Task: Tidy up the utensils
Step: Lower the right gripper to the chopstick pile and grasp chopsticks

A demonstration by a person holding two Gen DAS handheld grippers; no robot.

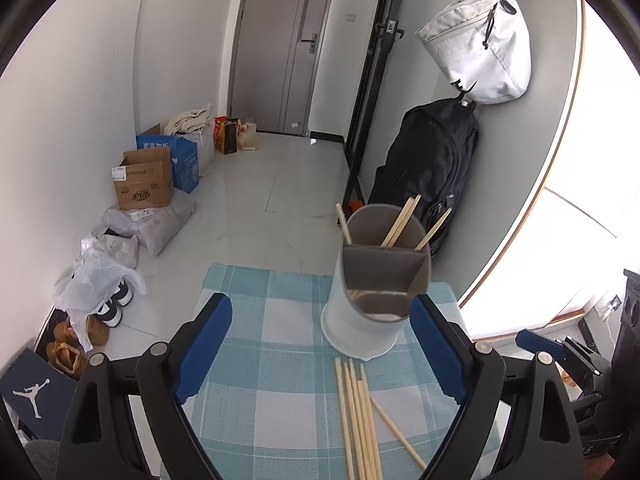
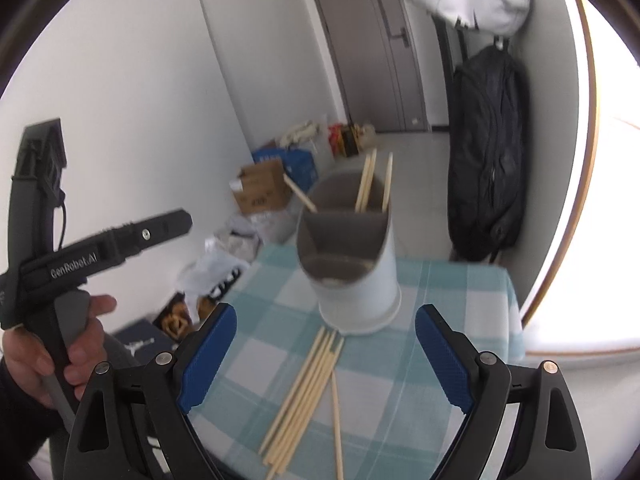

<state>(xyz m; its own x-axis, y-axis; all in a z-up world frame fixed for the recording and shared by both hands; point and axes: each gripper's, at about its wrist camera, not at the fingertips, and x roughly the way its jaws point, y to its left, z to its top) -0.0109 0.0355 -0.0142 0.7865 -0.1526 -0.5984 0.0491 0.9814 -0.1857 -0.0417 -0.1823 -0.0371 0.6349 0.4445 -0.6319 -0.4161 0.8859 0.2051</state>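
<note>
I am looking over a small bench (image 1: 240,320) covered with a blue and white checked cloth, and on it stands the grey utensil holder (image 1: 376,280), upright, near the far right part of the bench. It has inner dividers; four chopsticks (image 1: 404,220) lean in its back compartments, tips up, while the front compartment looks empty of sticks.

My left gripper (image 1: 320,344) has its jaws wide, with nothing between them. My right gripper (image 2: 324,356) also has its jaws wide and holds nothing. In the right wrist view I see the person's hand (image 2: 68,344) on the handle of the left gripper.

The loose chopsticks (image 1: 358,420) lie flat on the cloth just in front of the holder, their far ends almost touching its base. Most lie side by side as a bundle, with the long axis running from me toward the holder; one stick (image 1: 396,432) lies slanted across the others.

I think the risks are these. The sticks are thin and flat on soft cloth, so the jaws may close on the cloth also, or take several sticks and not one. The slanted stick may roll off the bench edge if the bundle is pushed. The holder is tall and light-looking, so a bump from a finger could tip it.
</note>
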